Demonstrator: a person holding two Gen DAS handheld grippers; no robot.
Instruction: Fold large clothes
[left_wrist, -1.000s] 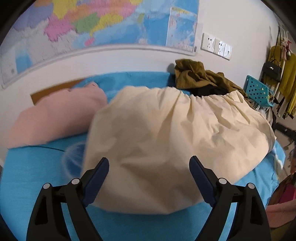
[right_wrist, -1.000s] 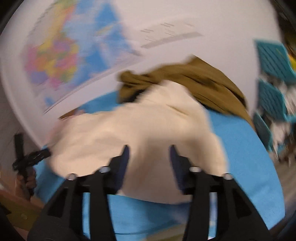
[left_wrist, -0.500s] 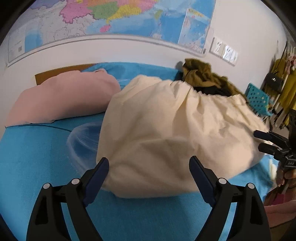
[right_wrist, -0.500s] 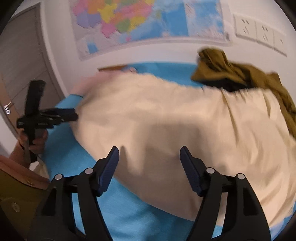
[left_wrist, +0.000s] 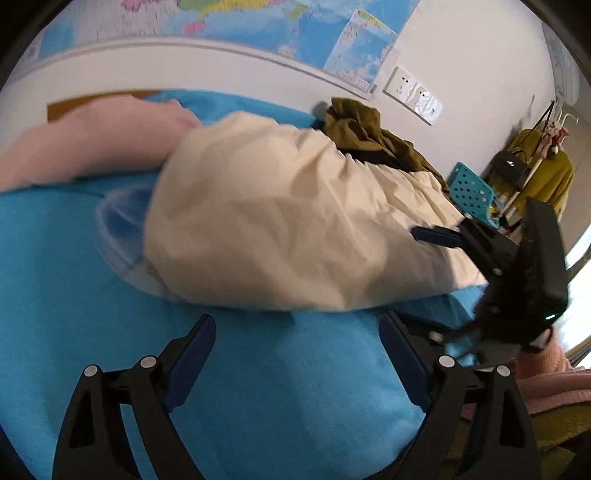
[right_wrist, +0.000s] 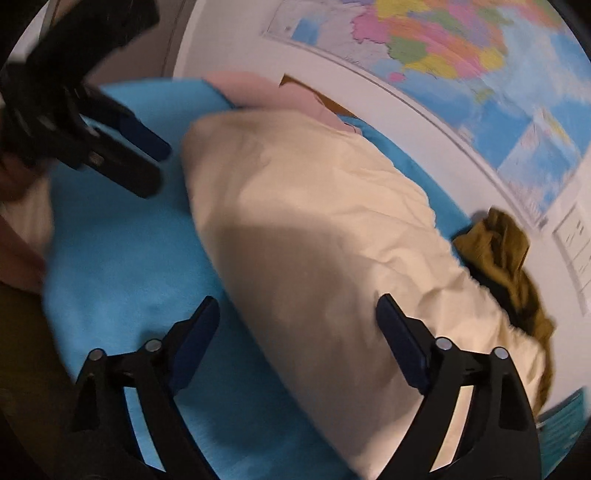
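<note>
**Cream garment lies folded, both claws clear of it**

Cloth first: the cream garment (left_wrist: 295, 221) lies in a rumpled, doubled mound across the middle of the blue-covered bed (left_wrist: 258, 369), its far end running up against the olive garment (left_wrist: 365, 129) heaped at the wall edge. I judge a fold has been laid and I am lining up the next grab, which is why neither claw pinches anything.

My left gripper (left_wrist: 297, 354) stands with jaws apart over bare blue cover, short of the cream hem. My right gripper (right_wrist: 297, 332) has just been opening its jaws; they now stand wide, cream cloth showing between them but the pads pressing on nothing.

The left view alone shows the pink garment (left_wrist: 92, 144) lying beside the cream one toward the headboard side, the wall sockets (left_wrist: 412, 96), and the right gripper reaching in over the cream cloth's right end. The right view alone shows the left gripper hanging near the opposite end, plus more of the wall map (right_wrist: 461, 62).
</note>
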